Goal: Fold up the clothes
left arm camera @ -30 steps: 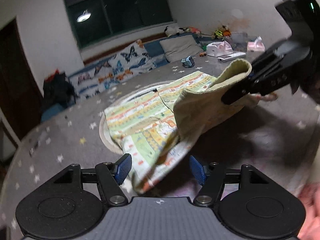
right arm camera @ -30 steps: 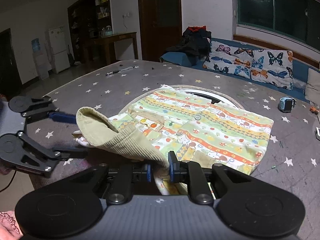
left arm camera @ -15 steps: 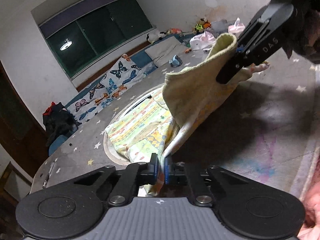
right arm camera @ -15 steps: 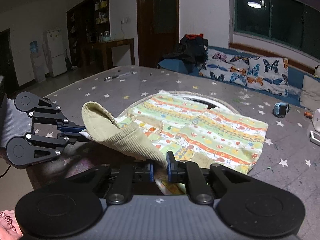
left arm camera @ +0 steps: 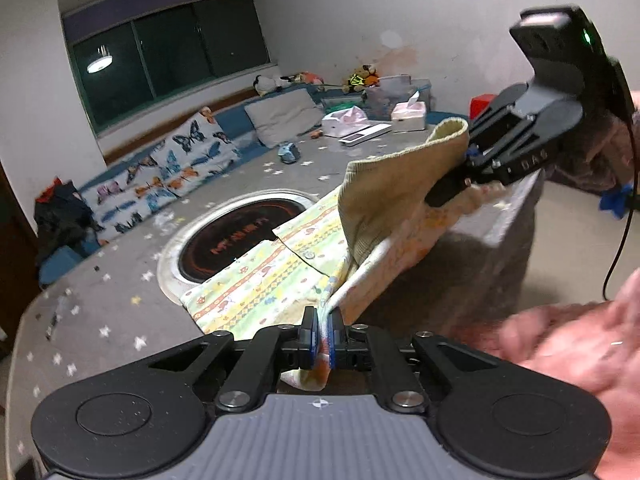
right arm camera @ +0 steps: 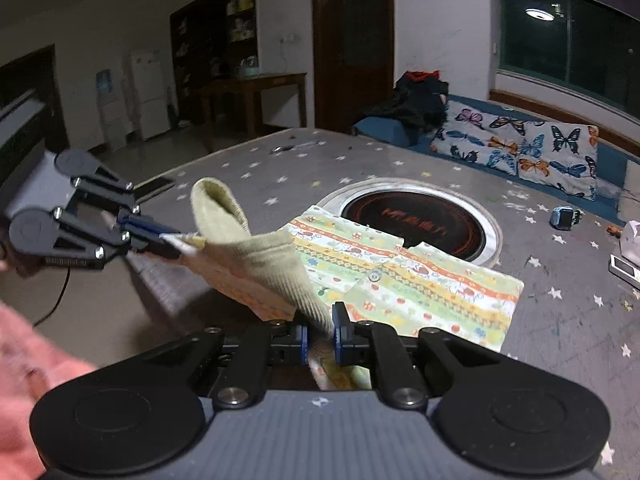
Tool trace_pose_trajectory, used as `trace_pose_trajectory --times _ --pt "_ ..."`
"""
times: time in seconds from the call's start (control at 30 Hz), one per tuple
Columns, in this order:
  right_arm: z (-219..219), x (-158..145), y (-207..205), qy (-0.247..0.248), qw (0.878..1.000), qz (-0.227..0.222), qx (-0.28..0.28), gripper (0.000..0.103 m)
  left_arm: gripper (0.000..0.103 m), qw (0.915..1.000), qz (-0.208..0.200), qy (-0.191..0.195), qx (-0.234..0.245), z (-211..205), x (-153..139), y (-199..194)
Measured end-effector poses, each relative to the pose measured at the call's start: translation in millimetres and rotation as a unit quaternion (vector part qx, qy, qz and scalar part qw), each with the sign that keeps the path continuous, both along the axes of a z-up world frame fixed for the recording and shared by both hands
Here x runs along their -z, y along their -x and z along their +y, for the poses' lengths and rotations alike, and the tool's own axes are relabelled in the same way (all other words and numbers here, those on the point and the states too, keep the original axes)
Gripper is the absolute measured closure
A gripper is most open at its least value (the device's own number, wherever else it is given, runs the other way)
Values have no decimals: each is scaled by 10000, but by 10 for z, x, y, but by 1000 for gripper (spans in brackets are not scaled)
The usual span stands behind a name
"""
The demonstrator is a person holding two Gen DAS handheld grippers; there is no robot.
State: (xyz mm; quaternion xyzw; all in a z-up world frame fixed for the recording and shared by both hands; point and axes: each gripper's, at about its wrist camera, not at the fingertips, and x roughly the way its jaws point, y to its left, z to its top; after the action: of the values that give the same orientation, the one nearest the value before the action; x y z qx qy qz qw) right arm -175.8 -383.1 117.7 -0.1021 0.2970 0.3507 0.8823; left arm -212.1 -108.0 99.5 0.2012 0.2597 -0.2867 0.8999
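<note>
A: Gripping the garment at both near corners. Left gripper [left arm camera: 323, 334] clenched on a corner of the patterned child's shirt [left arm camera: 272, 276], blue pads w/ cloth pinched between, a bit of fabric hanging below them.

B: And the right gripper [right arm camera: 320, 336]?

A: Same, clamped on the shirt's hem, w/ the olive ribbed lining [right arm camera: 276, 268] running straight into its pads. From the left cam you see it at upper right, cloth in its tips.

B: Where's the shirt overall?

A: Near edge lifted off the table, stretched between the two grippers and hanging over the table's edge. Lining faces up there, folded back. Far half lies flat on the grey star-print tablecloth [right arm camera: 248, 168], partly covering the round cooktop [right arm camera: 416, 220] set in the table.

B: Buttons visible?

A: One, on the placket [right arm camera: 374, 277], just beside the lifted part.

B: Anything else near?

A: Small blue gadget [right arm camera: 562, 217] on the cloth, well apart from the shirt. Butterfly cushions [right arm camera: 516, 148] on the bench behind. Tissue box [left arm camera: 409, 114] at the far end in left view. Pink sleeve [left arm camera: 576, 344] at lower right, blurred.
</note>
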Motion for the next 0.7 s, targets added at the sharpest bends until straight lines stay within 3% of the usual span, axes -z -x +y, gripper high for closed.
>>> trace_pose_trajectory --times 0.07,0.27,0.43,0.7 --pt "2 -20 68 86 9999 34 -66 93 97 10000 55 19 -18 8 -9 -46" --pt "52 -94 -272 113 9998 69 -138 93 97 9994 167 185 -236 59 -58 -456" --pt "127 -158 -939 150 9995 257 -108 93 97 9979 355 274 -476 72 -39 -993" --pt "301 121 -1860 187 9974 671 203 93 97 9863 1176 539 -1023 157 265 -1965"
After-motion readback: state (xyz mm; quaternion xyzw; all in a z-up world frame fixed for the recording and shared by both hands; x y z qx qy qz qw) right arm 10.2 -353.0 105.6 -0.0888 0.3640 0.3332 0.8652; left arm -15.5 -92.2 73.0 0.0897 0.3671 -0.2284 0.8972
